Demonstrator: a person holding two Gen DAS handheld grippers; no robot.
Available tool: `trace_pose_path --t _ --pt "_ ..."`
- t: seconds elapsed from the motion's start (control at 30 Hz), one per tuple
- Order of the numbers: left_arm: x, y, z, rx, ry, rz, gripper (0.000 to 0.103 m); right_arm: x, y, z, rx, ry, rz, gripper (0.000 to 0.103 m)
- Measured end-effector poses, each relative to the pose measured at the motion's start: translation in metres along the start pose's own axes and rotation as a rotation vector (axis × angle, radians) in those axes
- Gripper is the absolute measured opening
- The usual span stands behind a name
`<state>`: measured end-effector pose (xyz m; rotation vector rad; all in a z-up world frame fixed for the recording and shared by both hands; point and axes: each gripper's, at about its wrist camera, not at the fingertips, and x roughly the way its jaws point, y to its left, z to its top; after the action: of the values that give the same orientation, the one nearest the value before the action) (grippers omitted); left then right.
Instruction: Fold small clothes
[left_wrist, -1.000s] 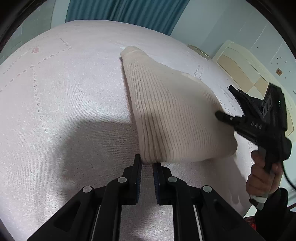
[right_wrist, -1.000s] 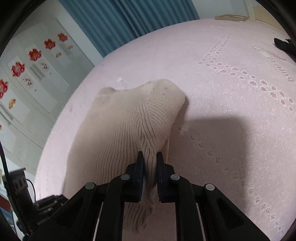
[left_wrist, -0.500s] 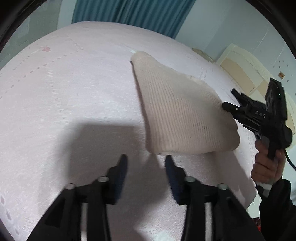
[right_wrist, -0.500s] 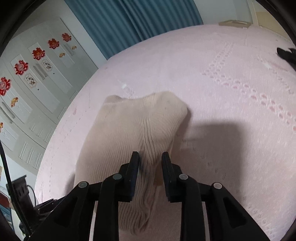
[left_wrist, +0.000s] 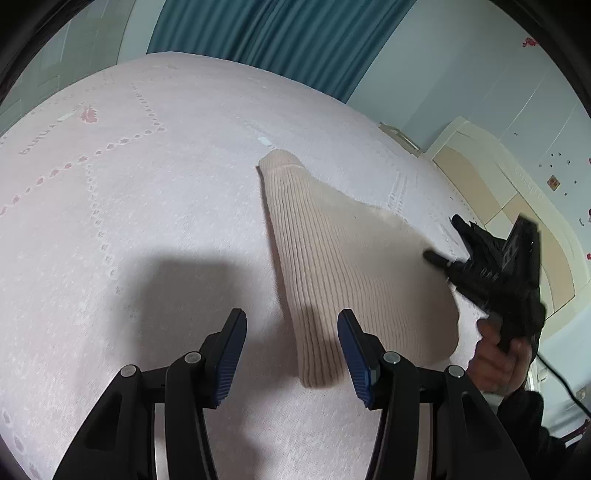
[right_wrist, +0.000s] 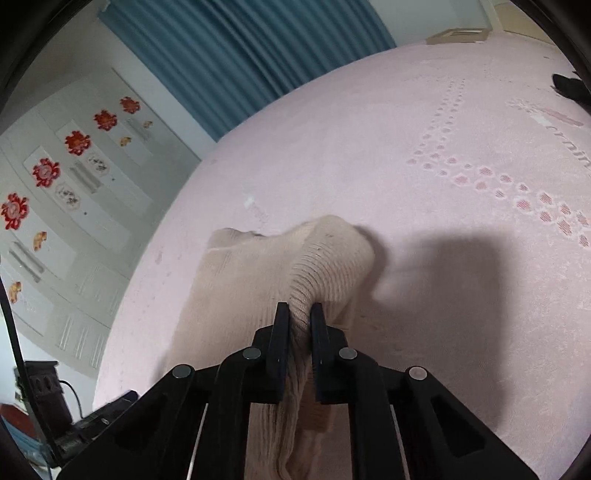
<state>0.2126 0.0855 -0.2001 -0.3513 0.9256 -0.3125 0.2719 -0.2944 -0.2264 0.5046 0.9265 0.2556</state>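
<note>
Room: teal curtain (left_wrist: 295, 44) at back, pale wall, white cupboard doors w/ red flower stickers (right_wrist: 77, 142) in right wrist view, cream headboard (left_wrist: 517, 206) at right of left wrist view. Pink bed (left_wrist: 129, 184) w/ paw-print pattern fills both views; dark gripper shadows fall on it.

Beige ribbed knit garment (left_wrist: 351, 266) lies folded on the bed, long narrow end pointing toward the curtain, near corner between the left jaws but not touched.

Right gripper (right_wrist: 299, 317) tilts down at the bed, held in a hand (left_wrist: 498, 362) w/ dark sleeve; jaws closing, narrow, pinching a bunched ridge of the knit, lifted off the bed.

Left gripper (left_wrist: 291, 332) also angled down, above the bed; jaws opening, approx. half wide, blue pads (left_wrist: 231, 350) clear of the fabric.
</note>
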Motion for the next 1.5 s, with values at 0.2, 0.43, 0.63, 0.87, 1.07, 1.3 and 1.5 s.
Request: trace_pose_path --t 0.2,0.43,0.63,0.87,1.07,1.3,1.5 --pt "0.027 -0.002 0.021 -0.04 0.002 -0.02 0.05 0.001 0.01 -0.008 -0.07 0.016 -0.081 0.011" --pt "0.077 0.0 0.052 -0.103 0.051 -0.094 0.052 0.006 0.017 -0.007 -0.126 0.016 -0.134 0.011" --pt "0.117 0.013 0.074 -0.168 0.076 -0.147 0.052 0.008 0.018 -0.01 -0.168 -0.003 -0.15 0.011" --pt "0.148 0.03 0.096 -0.252 0.07 -0.197 0.051 0.007 0.013 -0.01 -0.164 -0.013 -0.109 0.011" --pt "0.166 0.043 0.117 -0.329 0.039 -0.227 0.038 0.01 0.014 -0.01 -0.195 -0.011 -0.12 0.012" --pt "0.167 0.042 0.13 -0.333 0.005 -0.179 0.035 0.016 0.015 -0.012 -0.219 -0.023 -0.156 0.011" --pt "0.144 0.03 0.128 -0.254 0.001 -0.119 0.037 0.003 0.007 -0.005 -0.173 -0.031 -0.1 0.026"
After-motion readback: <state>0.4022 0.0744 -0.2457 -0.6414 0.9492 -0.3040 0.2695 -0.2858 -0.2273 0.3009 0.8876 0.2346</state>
